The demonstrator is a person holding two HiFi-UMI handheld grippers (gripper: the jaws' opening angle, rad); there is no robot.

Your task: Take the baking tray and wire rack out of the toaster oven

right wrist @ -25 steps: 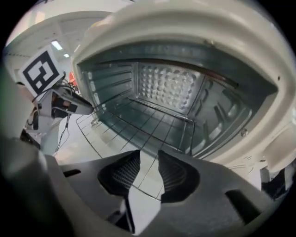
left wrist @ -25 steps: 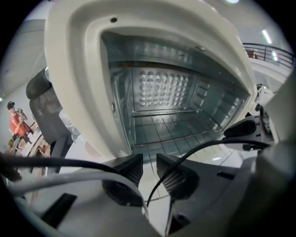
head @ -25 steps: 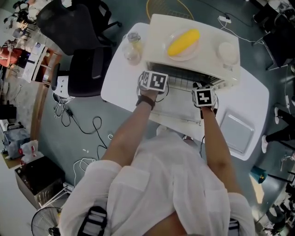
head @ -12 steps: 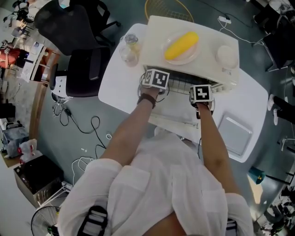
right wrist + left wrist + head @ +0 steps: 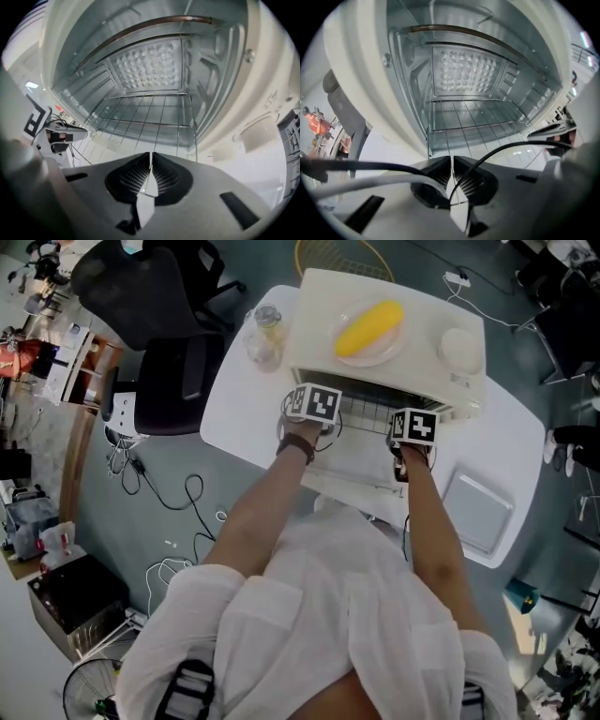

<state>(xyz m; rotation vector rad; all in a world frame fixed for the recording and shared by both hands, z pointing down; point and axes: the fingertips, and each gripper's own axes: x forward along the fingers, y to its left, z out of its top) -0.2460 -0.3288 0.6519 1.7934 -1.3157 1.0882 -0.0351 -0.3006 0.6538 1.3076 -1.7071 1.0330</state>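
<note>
Fingers (image 5: 437, 174) on crosswise wire rack (image 5: 473, 124)

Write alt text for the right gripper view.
The right hand-held gripper, its jaws just closed to a slit, sits at the front edge of the wire rack inside the open toaster oven; no wire shows between the jaws. The oven's dimpled back wall lies beyond.

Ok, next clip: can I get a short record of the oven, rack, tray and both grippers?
toaster oven: door open, on the white table
wire rack: inside the oven, level
baking tray: out, on the table to the person's right
left gripper: jaws just closed together at the rack's front edge; grip on the wire unclear
right gripper: same
oven top: yellow cob on a plate
</note>
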